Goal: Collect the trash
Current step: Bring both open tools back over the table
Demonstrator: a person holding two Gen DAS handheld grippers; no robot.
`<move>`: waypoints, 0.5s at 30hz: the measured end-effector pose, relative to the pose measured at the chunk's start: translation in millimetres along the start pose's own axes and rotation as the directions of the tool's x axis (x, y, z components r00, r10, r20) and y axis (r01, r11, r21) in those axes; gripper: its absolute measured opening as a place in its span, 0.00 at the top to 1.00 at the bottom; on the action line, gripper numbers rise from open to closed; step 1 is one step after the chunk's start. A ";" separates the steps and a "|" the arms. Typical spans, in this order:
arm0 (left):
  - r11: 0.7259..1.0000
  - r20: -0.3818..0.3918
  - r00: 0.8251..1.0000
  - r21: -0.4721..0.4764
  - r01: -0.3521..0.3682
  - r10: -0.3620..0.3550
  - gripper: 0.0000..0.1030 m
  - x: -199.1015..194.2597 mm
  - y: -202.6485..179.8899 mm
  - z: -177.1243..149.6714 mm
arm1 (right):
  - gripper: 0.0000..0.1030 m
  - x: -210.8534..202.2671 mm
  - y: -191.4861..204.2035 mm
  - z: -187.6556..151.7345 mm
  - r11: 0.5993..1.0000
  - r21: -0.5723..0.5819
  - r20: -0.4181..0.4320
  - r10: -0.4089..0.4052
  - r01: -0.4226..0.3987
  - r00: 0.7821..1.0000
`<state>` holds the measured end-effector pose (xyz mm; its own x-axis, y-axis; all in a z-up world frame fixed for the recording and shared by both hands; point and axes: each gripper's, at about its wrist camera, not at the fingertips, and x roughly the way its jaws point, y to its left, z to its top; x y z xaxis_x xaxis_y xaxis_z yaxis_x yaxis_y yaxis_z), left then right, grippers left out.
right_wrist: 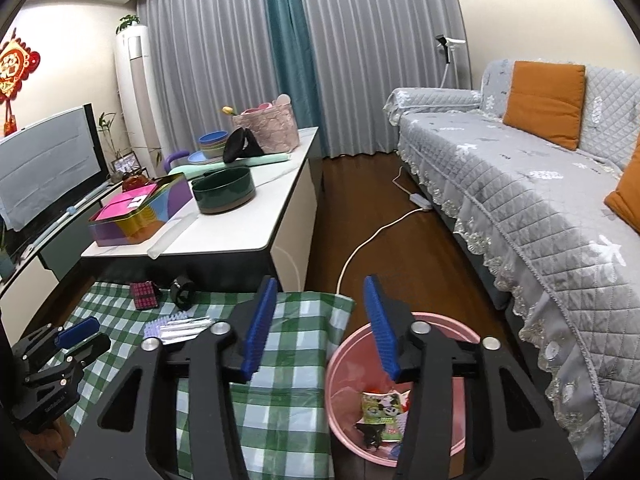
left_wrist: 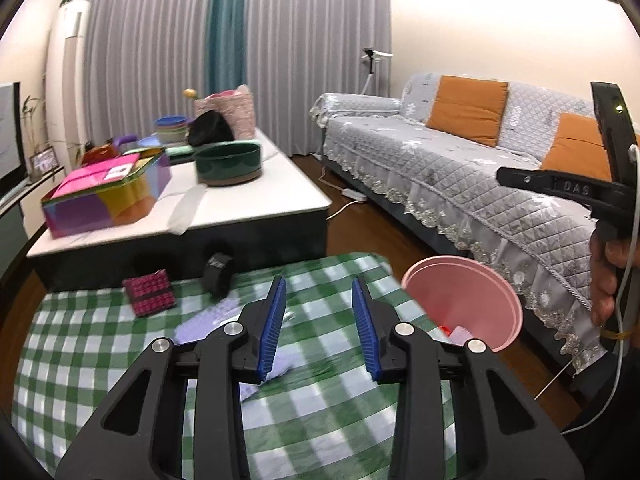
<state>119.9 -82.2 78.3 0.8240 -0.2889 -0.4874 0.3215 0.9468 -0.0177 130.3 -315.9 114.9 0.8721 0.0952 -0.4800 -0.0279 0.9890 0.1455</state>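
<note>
**Both grippers empty over the checked cloth, bin at its right edge**

Left wrist view: the left gripper [left_wrist: 320,320] hangs over the green checked cloth [left_wrist: 100,340], fingers apart with nothing between them. Just ahead and left of the fingers lies a pale purple wrapper [left_wrist: 200,324], partly hidden behind the left finger and blurred, so its shape cannot be told. Farther off, at the cloth's far edge, sit a pink studded block [left_wrist: 150,292] and a black ring-shaped item [left_wrist: 218,276], apart from each other. The pink bin [left_wrist: 460,296] stands at the cloth's right edge, close enough to drop into without a long carry. A hand [left_wrist: 608,280] holds the other gripper's handle at far right.

Right wrist view: the right gripper [right_wrist: 324,324] hangs above the bin's [right_wrist: 348,344] near rim, fingers apart and empty. Inside the bin lie a green printed packet [right_wrist: 380,404] and other scraps, so some trash is already collected. The left gripper [right_wrist: 80,332] shows at lower left over the cloth [right_wrist: 280,400]. The purple wrapper [right_wrist: 160,326] and a silvery foil piece [right_wrist: 188,328] beside it lie between the two grippers.

Judgement: the purple wrapper is likely next, being nearest the left fingers.
</note>
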 end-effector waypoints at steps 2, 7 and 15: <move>1.000 -0.013 1.000 -0.009 -0.020 0.020 0.69 0.7 9.0 -7.0 | 0.64 3.5 2.1 -1.5 1.000 0.015 -0.009 0.019 -0.019 1.000; 0.996 -0.038 0.997 -0.037 -0.075 0.074 0.71 1.9 36.1 -22.8 | 0.66 16.8 19.7 -8.8 0.997 0.009 -0.029 0.074 -0.074 0.997; 0.979 -0.077 0.983 -0.105 -0.172 0.164 0.72 6.9 86.1 -38.3 | 0.67 51.2 65.6 -25.8 0.985 -0.033 -0.085 0.167 -0.170 0.982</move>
<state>135.4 2.8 39.9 0.8273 -0.1175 -0.5493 0.1241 0.9920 -0.0253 160.5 -243.1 77.6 0.8102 0.2685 -0.5211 -0.1924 0.9615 0.1962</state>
